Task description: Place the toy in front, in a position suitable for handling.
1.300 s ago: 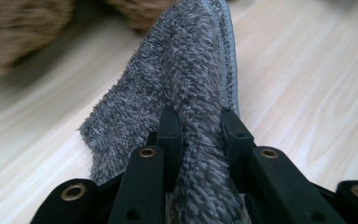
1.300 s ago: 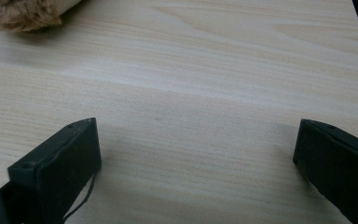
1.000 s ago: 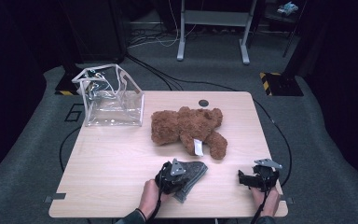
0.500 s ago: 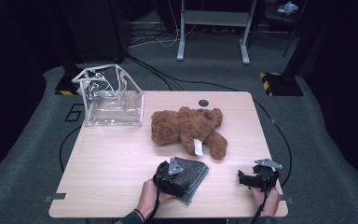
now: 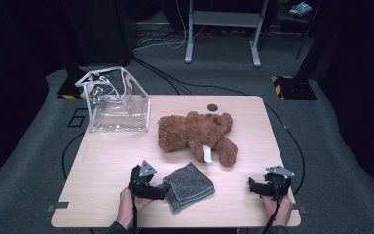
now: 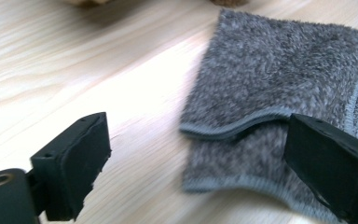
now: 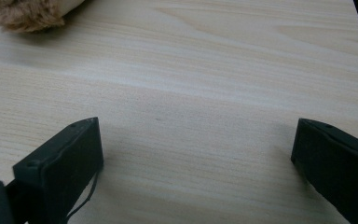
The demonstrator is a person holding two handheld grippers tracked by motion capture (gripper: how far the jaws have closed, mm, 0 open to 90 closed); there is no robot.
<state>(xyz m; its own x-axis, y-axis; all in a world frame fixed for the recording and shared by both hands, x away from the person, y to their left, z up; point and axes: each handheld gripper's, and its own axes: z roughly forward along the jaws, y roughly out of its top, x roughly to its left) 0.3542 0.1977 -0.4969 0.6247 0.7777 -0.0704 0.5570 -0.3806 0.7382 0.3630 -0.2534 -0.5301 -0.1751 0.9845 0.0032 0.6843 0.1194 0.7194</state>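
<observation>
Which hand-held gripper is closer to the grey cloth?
Left. The left hand-held gripper sits right at the grey cloth's near edge, jaws open. The right hand-held gripper rests farther off, over bare table to the cloth's right, jaws open.

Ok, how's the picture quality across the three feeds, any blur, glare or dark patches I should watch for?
High view: the table is evenly lit, the room around it very dark, and the clear bag shows some glare. Left gripper view: the grey cloth is soft, with a bright washed-out patch on the wood beside it. Right gripper view: the wood grain is fairly sharp, and the open jaws cast soft shadows.
</observation>
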